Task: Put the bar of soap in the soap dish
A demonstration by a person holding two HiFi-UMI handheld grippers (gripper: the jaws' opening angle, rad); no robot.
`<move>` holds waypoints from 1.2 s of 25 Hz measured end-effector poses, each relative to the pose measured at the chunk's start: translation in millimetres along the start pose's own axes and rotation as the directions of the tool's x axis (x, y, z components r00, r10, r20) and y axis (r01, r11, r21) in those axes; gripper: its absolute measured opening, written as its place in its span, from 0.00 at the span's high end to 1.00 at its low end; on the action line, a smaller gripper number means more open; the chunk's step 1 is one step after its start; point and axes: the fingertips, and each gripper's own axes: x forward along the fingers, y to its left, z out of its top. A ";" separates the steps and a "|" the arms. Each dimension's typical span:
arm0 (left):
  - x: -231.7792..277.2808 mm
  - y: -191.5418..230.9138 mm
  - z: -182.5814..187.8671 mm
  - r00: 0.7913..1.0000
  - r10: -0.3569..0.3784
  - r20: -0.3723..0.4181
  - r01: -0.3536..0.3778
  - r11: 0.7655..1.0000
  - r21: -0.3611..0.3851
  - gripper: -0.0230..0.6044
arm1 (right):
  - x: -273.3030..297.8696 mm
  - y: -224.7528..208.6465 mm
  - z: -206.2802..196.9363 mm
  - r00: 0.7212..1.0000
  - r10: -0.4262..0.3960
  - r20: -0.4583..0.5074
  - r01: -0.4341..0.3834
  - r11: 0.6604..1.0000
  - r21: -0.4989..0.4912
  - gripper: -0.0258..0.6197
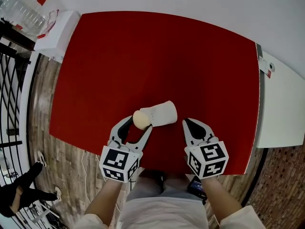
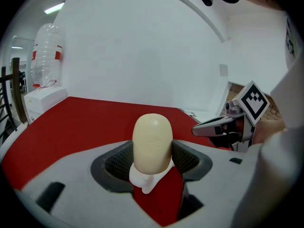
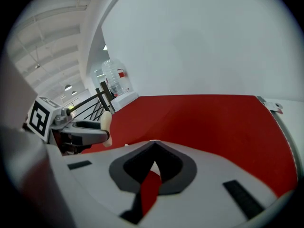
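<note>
On the red table lies a white soap dish, close to the near edge. A cream oval bar of soap is at the dish's left end, and my left gripper is shut on it. In the left gripper view the soap stands upright between the dark pads, with a bit of the white dish just below it. My right gripper is shut on nothing, to the right of the dish. In the right gripper view its tips meet over the red table, with the soap off to the left.
A white box and a clear plastic bottle stand off the table's far left corner. A white surface adjoins the table on the right. Black railings and a wooden floor lie to the left.
</note>
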 end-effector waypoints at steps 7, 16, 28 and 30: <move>16.1 7.7 -6.1 0.999 -0.024 -0.024 0.025 0.999 0.020 0.55 | 19.1 -9.8 -4.6 1.000 -0.012 -0.007 0.013 1.000 0.025 0.95; 38.0 -3.9 -9.2 0.975 -0.175 -0.136 0.208 0.932 0.296 0.55 | 25.5 -12.7 -9.7 1.000 -0.007 -0.003 0.007 0.999 0.039 0.95; 60.3 -24.8 -34.0 0.862 -0.317 -0.396 0.489 0.726 0.482 0.55 | 20.2 -20.8 -19.3 1.000 -0.009 -0.004 0.009 0.998 0.064 0.95; 64.8 -28.2 -36.7 0.851 -0.320 -0.416 0.506 0.714 0.485 0.55 | 18.3 -23.6 -21.4 1.000 -0.011 -0.003 0.012 0.998 0.067 0.95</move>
